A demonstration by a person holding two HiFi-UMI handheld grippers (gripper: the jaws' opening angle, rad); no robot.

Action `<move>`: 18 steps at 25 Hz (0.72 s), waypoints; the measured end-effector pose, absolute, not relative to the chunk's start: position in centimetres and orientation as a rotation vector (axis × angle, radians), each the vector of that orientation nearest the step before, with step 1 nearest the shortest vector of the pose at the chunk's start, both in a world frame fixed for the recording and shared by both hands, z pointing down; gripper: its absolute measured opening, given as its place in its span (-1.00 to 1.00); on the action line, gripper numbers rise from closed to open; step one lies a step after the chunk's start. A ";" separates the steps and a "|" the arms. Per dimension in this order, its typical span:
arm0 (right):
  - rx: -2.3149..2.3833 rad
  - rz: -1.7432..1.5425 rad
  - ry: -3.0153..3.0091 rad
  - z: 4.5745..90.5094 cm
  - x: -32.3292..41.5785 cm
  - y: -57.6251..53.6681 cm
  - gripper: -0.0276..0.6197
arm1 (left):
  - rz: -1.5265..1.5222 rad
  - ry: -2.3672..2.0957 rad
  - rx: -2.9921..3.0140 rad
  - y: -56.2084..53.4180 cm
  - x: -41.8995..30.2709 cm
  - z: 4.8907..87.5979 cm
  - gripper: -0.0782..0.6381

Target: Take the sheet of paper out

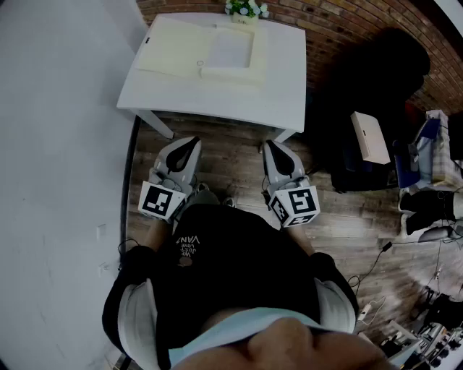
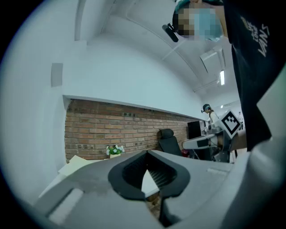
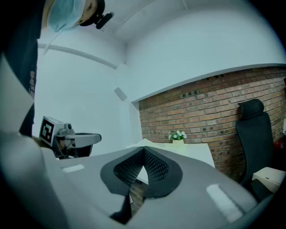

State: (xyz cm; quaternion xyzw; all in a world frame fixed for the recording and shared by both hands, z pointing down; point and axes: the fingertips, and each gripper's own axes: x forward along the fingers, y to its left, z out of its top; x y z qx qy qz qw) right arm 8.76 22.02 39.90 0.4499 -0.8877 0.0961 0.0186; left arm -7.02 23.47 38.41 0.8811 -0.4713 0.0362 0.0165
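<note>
One brick wall [image 1: 347,22] runs behind the work area. One white table [image 1: 282,79] stands against it, with one black office chair [image 3: 252,129] to its right. One cream folder [image 1: 170,47] lies flat on the far half of the table. One white sheet of paper [image 1: 231,47] rests on the folder's right part, near the back edge; whether it is tucked under a flap cannot be determined. Two claws are held low over the wooden floor [image 1: 231,155], short of the table's near edge and well apart from the paper. The left claw [image 1: 192,142] is pressed together and empty, as is the right claw [image 1: 270,144]. One small potted plant [image 1: 244,9] stands at the table's back edge.
</note>
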 end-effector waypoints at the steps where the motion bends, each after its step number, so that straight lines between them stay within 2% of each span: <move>1: 1.401 0.302 -2.765 39.8 8.9 22.0 -0.92 | 0.111 -1.464 2.741 23.5 -6.9 38.5 -0.78; 18: 1.481 0.326 -2.740 39.7 7.5 18.6 -0.92 | 0.092 -1.392 2.763 19.8 -8.8 39.1 -0.78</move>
